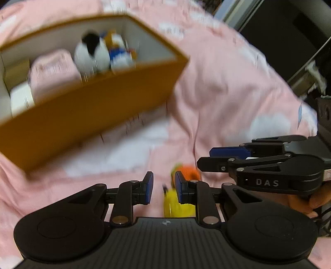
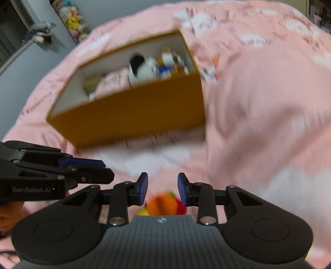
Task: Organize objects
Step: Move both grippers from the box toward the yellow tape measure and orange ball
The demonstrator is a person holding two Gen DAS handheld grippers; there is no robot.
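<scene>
An orange-brown box (image 1: 86,111) (image 2: 134,109) with white inside walls sits on the pink bedspread. It holds a black-and-white plush (image 1: 92,53) (image 2: 142,69), a blue, white and orange toy (image 1: 121,51) (image 2: 171,64) and a pink packet (image 1: 53,70). A small orange and yellow toy (image 1: 182,186) (image 2: 163,203) lies on the bedspread just below both grippers. My left gripper (image 1: 164,187) is open and empty above it. My right gripper (image 2: 162,189) is open and empty, also above it. Both views are blurred.
The pink bedspread (image 1: 227,87) with white cloud prints covers the whole bed. A dark cabinet (image 1: 289,31) stands beyond its far right edge. A grey wall and a strip of hanging plush toys (image 2: 72,18) are at the far left.
</scene>
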